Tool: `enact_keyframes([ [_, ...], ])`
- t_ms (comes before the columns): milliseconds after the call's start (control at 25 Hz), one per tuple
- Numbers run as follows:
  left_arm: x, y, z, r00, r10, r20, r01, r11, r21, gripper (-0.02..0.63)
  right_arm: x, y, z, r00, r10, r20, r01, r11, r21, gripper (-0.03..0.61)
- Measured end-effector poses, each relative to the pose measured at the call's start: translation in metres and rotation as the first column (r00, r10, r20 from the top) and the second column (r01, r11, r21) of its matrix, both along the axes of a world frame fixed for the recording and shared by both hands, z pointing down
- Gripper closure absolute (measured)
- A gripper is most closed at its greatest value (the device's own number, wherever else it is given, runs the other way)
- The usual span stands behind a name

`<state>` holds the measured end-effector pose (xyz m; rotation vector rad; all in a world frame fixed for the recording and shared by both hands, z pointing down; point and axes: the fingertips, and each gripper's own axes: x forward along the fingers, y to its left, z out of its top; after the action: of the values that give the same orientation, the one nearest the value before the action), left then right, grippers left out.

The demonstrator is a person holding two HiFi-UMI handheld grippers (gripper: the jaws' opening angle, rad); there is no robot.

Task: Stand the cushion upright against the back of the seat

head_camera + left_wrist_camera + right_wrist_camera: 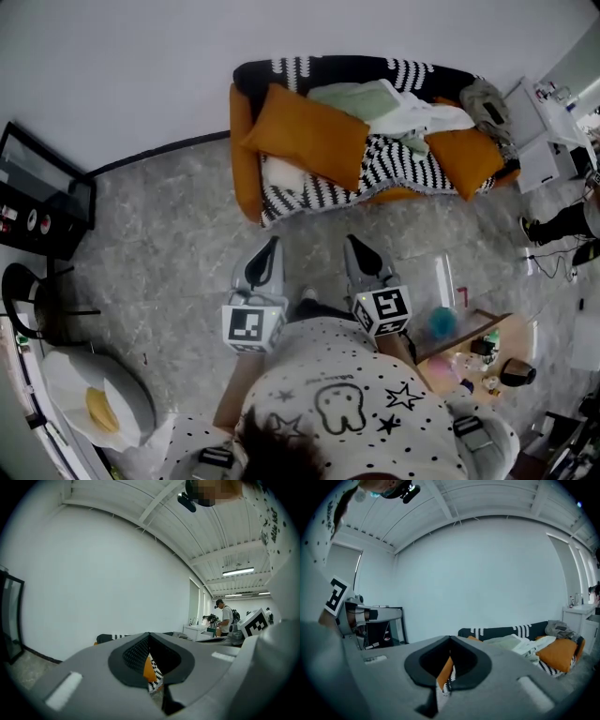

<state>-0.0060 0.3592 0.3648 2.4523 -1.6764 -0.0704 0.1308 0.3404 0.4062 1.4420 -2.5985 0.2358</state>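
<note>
A large orange cushion (309,136) lies tilted on the left part of the orange sofa (242,159), over a black-and-white knit throw (394,164). A second orange cushion (466,159) rests at the sofa's right end and also shows in the right gripper view (560,653). My left gripper (270,248) and right gripper (356,246) hover side by side above the floor, a short way in front of the sofa, both pointing at it. Both are shut with nothing in them. Through each pair of jaws, at the left gripper (149,635) and the right gripper (450,639), I glimpse orange fabric and striped throw.
Pale green and white clothes (398,108) are heaped on the sofa's middle. A black cabinet (47,202) stands at the left, a chair with a grey pad (94,398) at lower left. A low table with small items (469,352) sits at the right. Another person (227,618) stands by a white desk.
</note>
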Motion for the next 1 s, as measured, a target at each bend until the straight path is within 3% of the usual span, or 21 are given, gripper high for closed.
enact_keyframes([
  [440,0.013,-0.028,-0.005,1.000,-0.001,-0.009,0.001,1.000,0.028,0.617,0.015,-0.028,0.008,1.000,0.010,0.011,-0.009,1.000,-0.020,0.580],
  [1000,-0.033,-0.107,-0.003,1.000,0.020,0.003,-0.020,1.000,0.004,0.617,-0.033,-0.103,-0.001,1.000,0.025,-0.009,-0.025,0.999,-0.027,0.580],
])
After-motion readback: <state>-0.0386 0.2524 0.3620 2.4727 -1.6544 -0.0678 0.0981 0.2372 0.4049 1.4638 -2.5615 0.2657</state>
